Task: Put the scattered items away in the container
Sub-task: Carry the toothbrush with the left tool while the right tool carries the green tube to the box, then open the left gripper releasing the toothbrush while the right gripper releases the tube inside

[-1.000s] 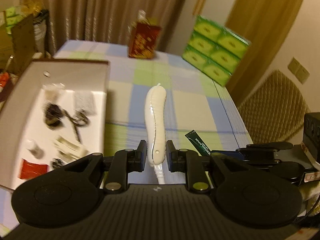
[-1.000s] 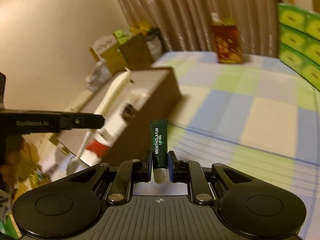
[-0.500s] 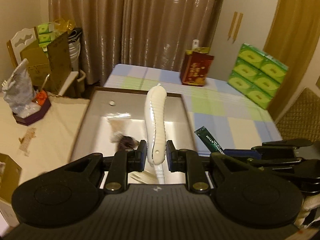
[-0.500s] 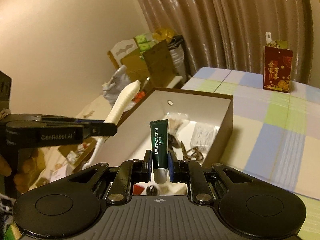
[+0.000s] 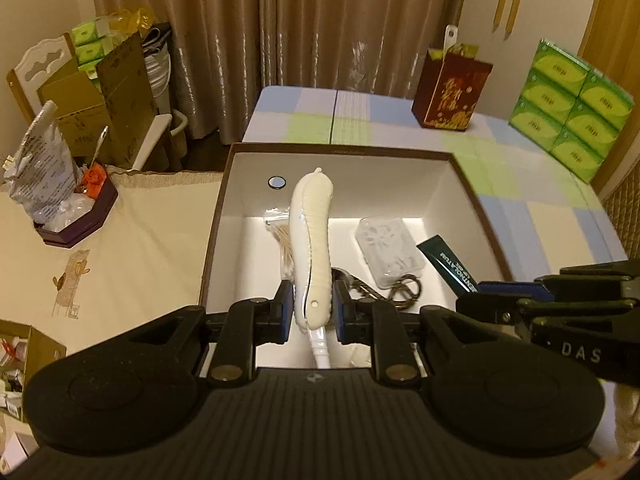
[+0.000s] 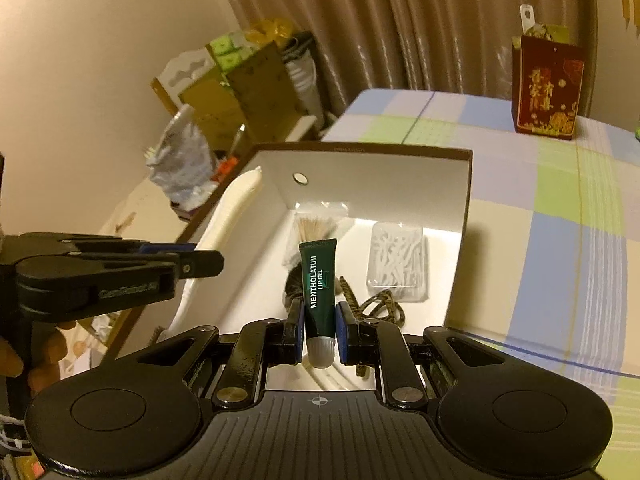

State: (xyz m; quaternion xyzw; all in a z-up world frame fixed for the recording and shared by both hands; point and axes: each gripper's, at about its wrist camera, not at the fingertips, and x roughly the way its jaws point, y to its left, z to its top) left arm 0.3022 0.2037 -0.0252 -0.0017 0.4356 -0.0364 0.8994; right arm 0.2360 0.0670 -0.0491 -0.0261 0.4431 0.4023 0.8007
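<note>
We find the left gripper (image 5: 310, 312) clamped on a white ribbed handle (image 5: 311, 240), held upright above the open brown-rimmed box (image 5: 340, 151). The right gripper (image 6: 319, 334) is clamped on a dark green lip gel tube (image 6: 319, 280), cap toward the camera, also over the box. On the box's white floor we note a clear packet of white picks (image 6: 396, 264), a bundle of wooden sticks (image 6: 314, 226) and a patterned hair tie (image 6: 380, 306). The box rests on a checked tablecloth (image 6: 560, 240); a red carton (image 6: 546, 88) stands well behind it.
</note>
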